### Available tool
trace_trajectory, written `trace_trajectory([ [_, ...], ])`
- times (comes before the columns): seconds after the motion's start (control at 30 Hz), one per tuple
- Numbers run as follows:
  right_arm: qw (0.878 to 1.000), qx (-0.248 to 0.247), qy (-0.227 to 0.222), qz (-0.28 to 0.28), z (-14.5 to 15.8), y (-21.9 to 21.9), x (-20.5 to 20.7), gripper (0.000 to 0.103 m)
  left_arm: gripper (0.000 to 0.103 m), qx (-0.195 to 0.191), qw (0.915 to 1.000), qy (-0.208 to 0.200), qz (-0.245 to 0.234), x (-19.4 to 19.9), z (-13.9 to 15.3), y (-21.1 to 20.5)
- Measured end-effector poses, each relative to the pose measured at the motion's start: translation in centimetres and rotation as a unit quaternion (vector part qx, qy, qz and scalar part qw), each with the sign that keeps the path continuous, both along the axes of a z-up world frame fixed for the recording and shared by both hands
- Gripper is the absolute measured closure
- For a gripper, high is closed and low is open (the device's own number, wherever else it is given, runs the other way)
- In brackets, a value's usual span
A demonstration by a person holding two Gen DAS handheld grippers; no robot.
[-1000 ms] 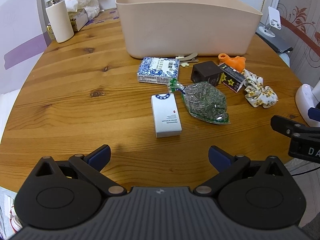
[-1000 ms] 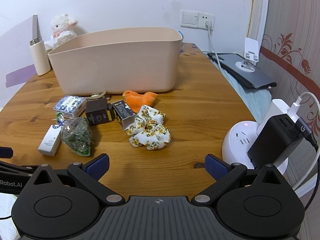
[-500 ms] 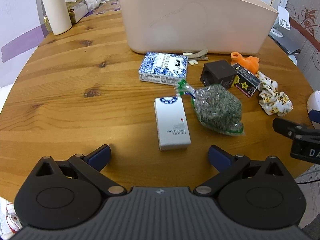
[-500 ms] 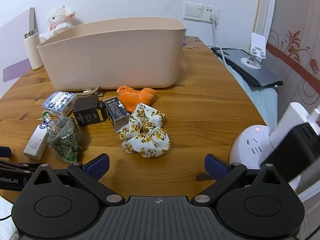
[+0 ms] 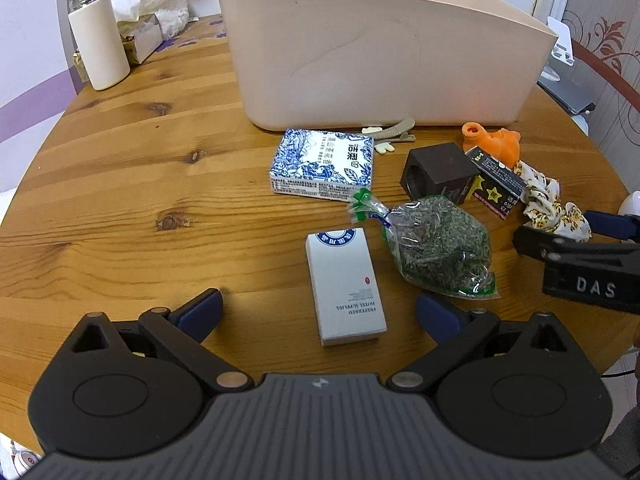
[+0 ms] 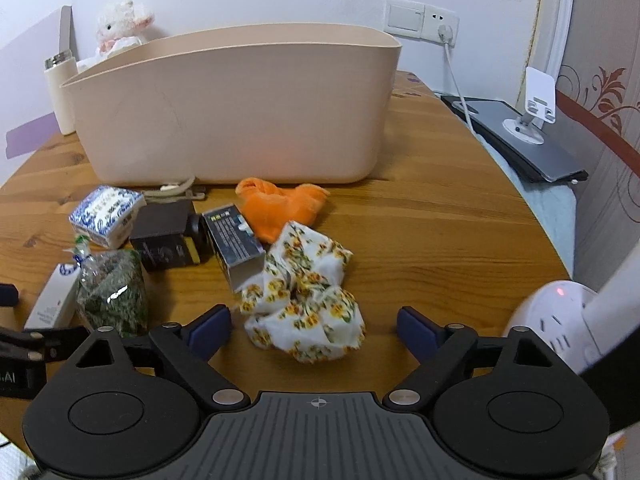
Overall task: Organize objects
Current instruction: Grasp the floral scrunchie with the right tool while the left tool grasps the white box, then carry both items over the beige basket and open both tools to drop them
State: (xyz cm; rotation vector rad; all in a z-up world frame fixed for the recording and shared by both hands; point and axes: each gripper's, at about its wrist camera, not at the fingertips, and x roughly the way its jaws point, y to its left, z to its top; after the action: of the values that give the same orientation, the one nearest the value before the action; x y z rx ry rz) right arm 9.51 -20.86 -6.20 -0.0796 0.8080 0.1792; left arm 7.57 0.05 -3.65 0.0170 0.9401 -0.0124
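A beige bin (image 5: 380,52) stands on the round wooden table (image 5: 140,184). In front of it lie a blue-white box (image 5: 324,164), a white box (image 5: 344,284), a bag of green herbs (image 5: 436,248), a brown cube (image 5: 436,172), a black starred box (image 5: 496,184), an orange cloth (image 5: 496,142) and a floral scrunchie (image 6: 304,300). My left gripper (image 5: 318,310) is open, with the white box's near end between its fingertips. My right gripper (image 6: 314,328) is open, with the scrunchie's near part between its fingertips.
A white flask (image 5: 100,44), a plush toy (image 5: 148,0) and a small carton stand at the back left. A hair clip (image 5: 394,130) lies against the bin. A white power hub (image 6: 560,320) sits at the table's right edge, a laptop with a stand (image 6: 532,136) beyond it.
Both grippers have moved forward and lower toward the objects. The white box now sits between the left fingertips and the scrunchie between the right ones. Both stay open.
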Motion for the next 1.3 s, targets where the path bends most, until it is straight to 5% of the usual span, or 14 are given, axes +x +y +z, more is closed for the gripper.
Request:
trace_trajectory([
  [0.27,1.000,0.007,-0.015,0.013,0.4,1.0,-0.1,0.063,0.070,-0.008,0.9998,-0.019,-0.004,-0.1,1.1,0.5],
  [0.4,1.000,0.010,-0.015,0.016,0.7,1.0,-0.6,0.081,0.070,-0.013,0.9997,-0.017,-0.010,-0.6,1.3,0.7],
  [0.77,0.996,0.027,-0.084,0.004,5.5,0.1,-1.8,0.083,0.070,-0.018,0.9949,-0.099,0.005,-0.7,6.3,2.6],
  [1.07,0.988,0.031,-0.149,0.001,9.5,0.8,1.5,0.083,0.070,-0.011,0.9875,-0.157,0.005,3.9,9.6,2.1],
  [1.3,0.984,0.032,-0.174,0.004,11.4,1.7,5.1,0.083,0.070,-0.003,0.9864,-0.164,0.000,8.3,10.1,0.9],
])
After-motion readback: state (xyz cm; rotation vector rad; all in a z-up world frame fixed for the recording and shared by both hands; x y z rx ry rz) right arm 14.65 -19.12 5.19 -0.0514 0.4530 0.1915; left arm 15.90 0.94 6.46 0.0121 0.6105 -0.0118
